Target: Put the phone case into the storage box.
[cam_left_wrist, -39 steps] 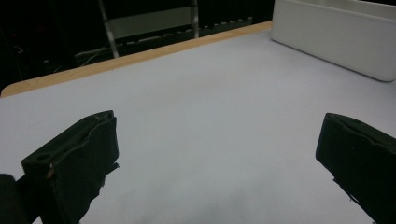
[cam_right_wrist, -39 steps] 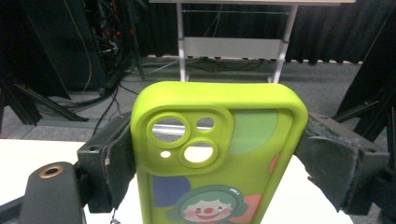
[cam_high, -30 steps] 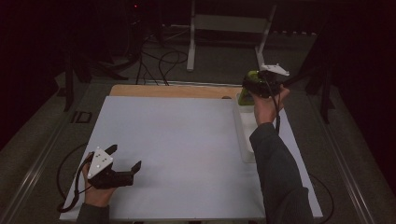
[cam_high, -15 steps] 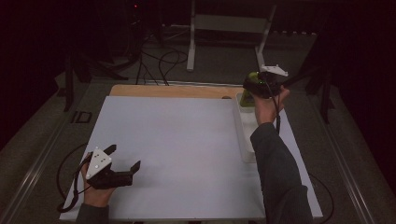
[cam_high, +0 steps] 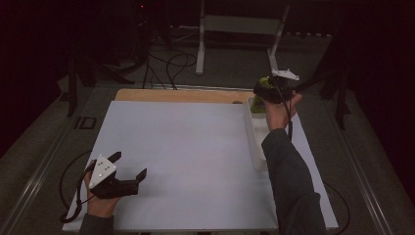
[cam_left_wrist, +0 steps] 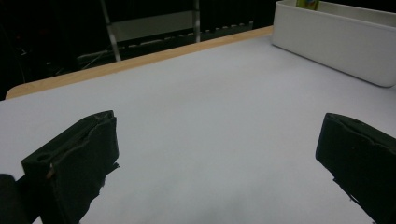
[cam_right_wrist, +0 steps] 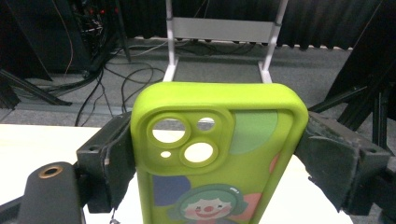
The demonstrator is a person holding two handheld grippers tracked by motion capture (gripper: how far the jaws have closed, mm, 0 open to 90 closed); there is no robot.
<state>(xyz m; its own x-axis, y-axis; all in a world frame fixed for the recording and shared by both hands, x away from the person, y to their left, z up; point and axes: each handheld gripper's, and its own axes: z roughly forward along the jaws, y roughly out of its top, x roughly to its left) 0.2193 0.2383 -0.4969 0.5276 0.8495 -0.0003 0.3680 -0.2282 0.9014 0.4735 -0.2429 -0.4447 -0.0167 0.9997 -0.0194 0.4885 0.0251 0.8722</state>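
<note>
A bright green phone case (cam_right_wrist: 243, 186) with camera cut-outs and a clown picture stands upright between the jaws of my right gripper (cam_right_wrist: 219, 154), whose pads press on both its long sides. In the high view, the right gripper (cam_high: 263, 91) holds the case (cam_high: 265, 81) up over the far end of the white bin (cam_high: 253, 139). My left gripper (cam_high: 129, 165) rests on the white table top (cam_high: 195, 156) near the front left. Its jaws stand wide apart, and in its own view the left gripper (cam_left_wrist: 219, 154) has only bare table between them.
The long white bin (cam_left_wrist: 336, 42) lies along the table's right side, with something green (cam_high: 258, 108) at its far end. A wooden strip (cam_high: 181, 95) runs along the far edge. Cables and a metal stand (cam_high: 235, 24) are on the floor beyond.
</note>
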